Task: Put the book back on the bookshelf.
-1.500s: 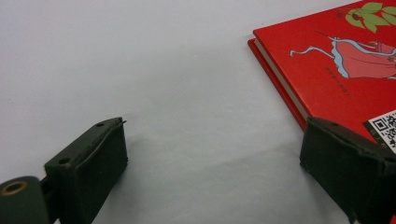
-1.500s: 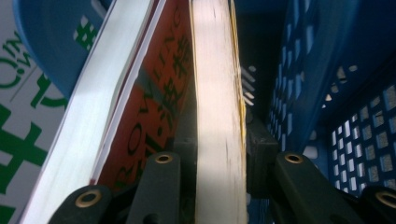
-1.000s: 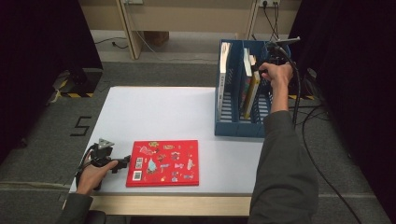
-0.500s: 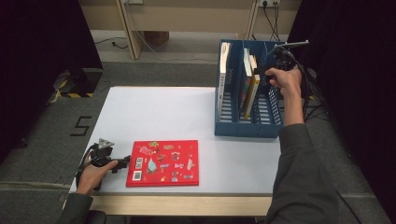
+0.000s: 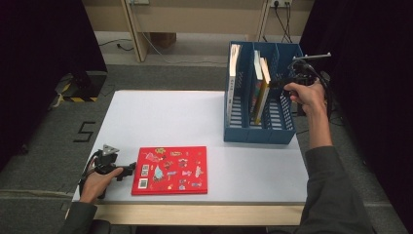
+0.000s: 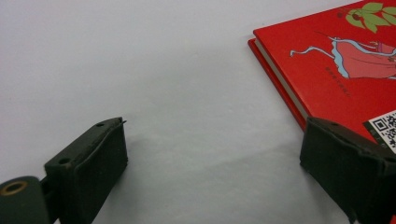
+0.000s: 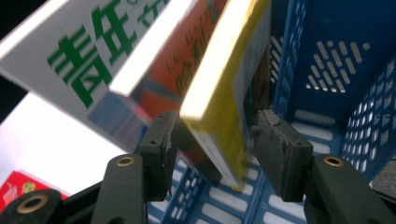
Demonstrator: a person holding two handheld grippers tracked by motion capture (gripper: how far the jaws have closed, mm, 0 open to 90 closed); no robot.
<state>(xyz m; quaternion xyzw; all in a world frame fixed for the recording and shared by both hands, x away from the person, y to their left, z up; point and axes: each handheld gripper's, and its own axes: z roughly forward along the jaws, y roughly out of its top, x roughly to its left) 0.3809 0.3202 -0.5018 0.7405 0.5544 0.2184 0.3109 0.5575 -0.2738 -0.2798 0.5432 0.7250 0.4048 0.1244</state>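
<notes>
A red picture book (image 5: pixel 170 170) lies flat near the table's front edge. My left gripper (image 5: pixel 130 170) rests just left of it, jaws wide open with nothing between them. In the left gripper view (image 6: pixel 215 140) its right jaw overlaps the red book's (image 6: pixel 336 70) edge. A blue three-slot rack (image 5: pixel 263 134) at the back right holds upright books. My right gripper (image 5: pixel 273 84) reaches into it from the right. A leaning yellow book (image 7: pixel 219 93) stands between the right gripper's (image 7: pixel 215 135) jaws, which have just been closing. Small gaps remain at both pads.
The white table (image 5: pixel 170 117) stretches between the red book and the rack. A white book (image 5: pixel 234 58) stands in the rack's left slot. A white book with green characters (image 7: pixel 84 60) leans beside the yellow one. The rack's right slot (image 7: pixel 336 70) has perforated blue walls.
My right hand has shifted to the right and slightly nearer, from over the rack's middle to its right side. The left gripper and the red book have not moved.
</notes>
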